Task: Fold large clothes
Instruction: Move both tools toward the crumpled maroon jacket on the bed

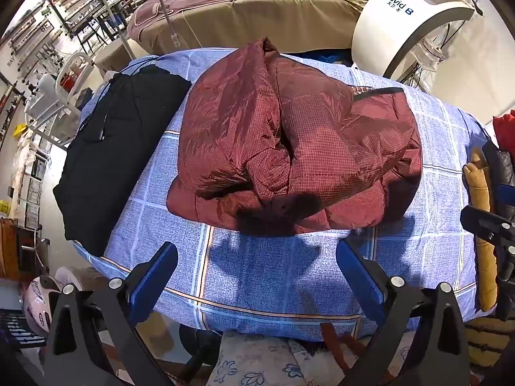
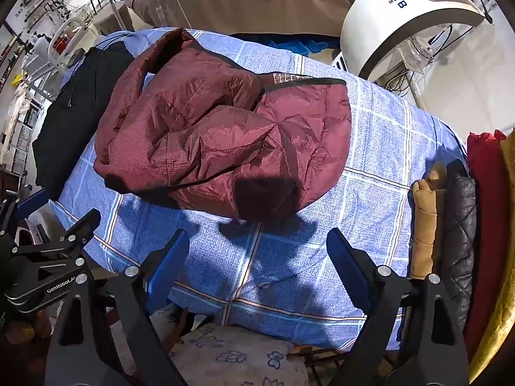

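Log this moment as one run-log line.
left gripper open, empty | right gripper open, empty | maroon jacket bundled on blue checked cover | black garment folded beside jacket

A beauty or therapy treatment room, doubling as a clothes-folding station.

A padded treatment bed under mauve and tan covers stands behind the work table with its blue checked sheet. Beside it is a white machine marked "David B", trailing cables. Wall racks of small goods fill the left side, and a white stand sits near them.
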Demonstrator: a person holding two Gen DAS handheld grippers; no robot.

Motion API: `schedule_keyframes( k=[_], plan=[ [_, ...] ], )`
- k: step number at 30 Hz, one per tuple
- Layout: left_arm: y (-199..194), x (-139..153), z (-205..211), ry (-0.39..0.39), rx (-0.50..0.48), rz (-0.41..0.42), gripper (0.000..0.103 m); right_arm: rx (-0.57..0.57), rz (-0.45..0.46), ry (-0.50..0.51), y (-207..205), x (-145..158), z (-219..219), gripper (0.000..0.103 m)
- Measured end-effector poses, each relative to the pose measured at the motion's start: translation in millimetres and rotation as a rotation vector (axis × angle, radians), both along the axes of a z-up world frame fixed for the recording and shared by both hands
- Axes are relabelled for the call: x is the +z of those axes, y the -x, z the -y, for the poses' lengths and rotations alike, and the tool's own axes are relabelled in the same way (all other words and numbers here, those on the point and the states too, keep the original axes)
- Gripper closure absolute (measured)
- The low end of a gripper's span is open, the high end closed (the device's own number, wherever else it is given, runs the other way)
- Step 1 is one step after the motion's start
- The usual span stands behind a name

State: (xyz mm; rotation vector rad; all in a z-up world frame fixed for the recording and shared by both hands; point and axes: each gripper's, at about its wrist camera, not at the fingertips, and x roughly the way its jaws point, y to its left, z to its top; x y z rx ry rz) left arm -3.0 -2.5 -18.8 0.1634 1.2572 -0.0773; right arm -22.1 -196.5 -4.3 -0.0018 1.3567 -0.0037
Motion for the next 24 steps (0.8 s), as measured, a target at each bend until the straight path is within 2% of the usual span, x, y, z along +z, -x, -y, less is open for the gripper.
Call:
schedule_keyframes(
  k=[24],
  plan=[
    [-2.3, -9.4, -1.3, 0.013, 0.007, -0.026, 0.006, 0.004, 0.002, -0.021, -4.8, -0.3, -3.6, 0.017]
  ],
)
